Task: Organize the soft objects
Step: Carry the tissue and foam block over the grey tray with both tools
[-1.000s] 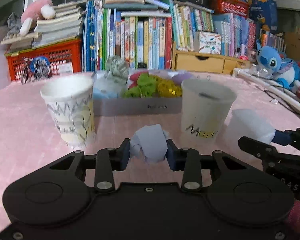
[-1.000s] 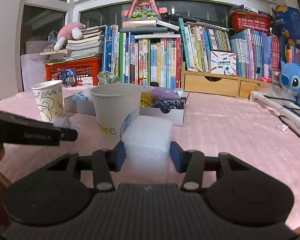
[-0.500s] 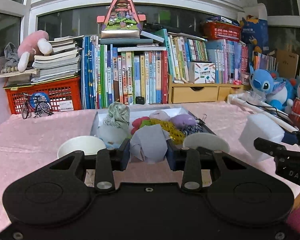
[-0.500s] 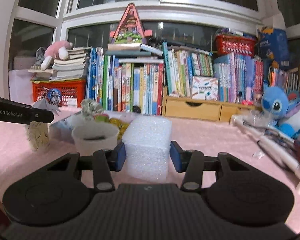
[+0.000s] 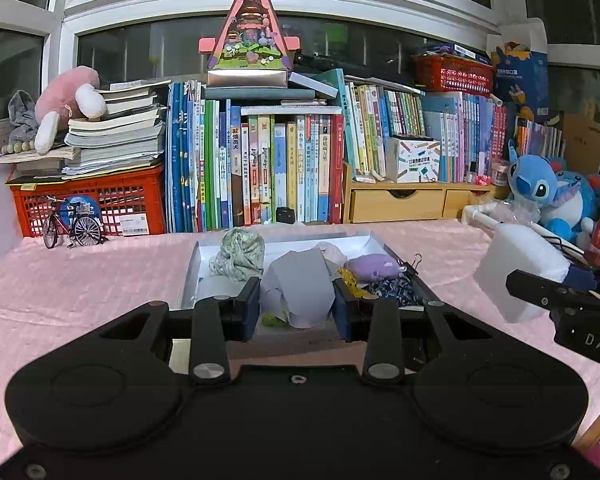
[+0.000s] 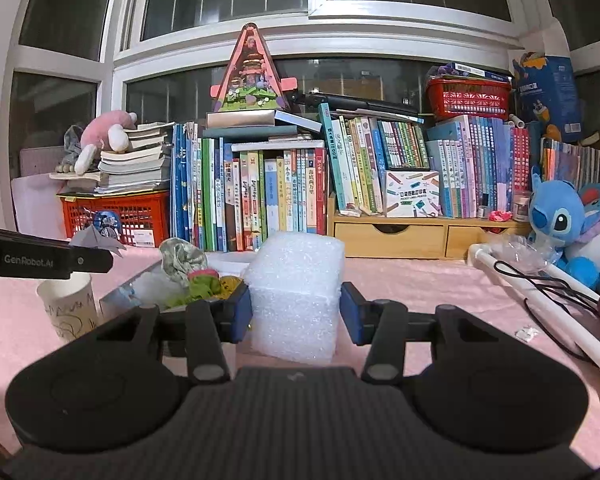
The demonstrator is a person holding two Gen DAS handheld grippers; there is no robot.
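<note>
The left gripper (image 5: pixel 296 308) pinches one crumpled wad of grey-blue paper (image 5: pixel 298 288) between its two blue pads, held in the air above the near edge of a shallow white tray (image 5: pixel 192 268). The right gripper (image 6: pixel 296 316) clamps one white foam block (image 6: pixel 296 296), the pads pressing on both of its sides; from the left wrist view the same block (image 5: pixel 518 268) hangs off to the right, clear of the pink tablecloth (image 5: pixel 80 280).

The tray sits mid-table and holds a heap of soft things: one ball of pale green patterned cloth (image 5: pixel 240 256) at its far left, one purple plush piece (image 5: pixel 374 267) at the right, one dark blue patterned scrap (image 5: pixel 394 290) nearer, and bits of green and yellow that are mostly hidden behind the paper.

One paper cup with scribbled lines (image 6: pixel 70 308) stands left of the tray in the right wrist view. Far behind run one row of upright books (image 5: pixel 260 176), two red baskets, one low (image 5: pixel 88 196) and one high (image 5: pixel 454 74), and one blue plush toy (image 5: pixel 540 196) at the far right.
</note>
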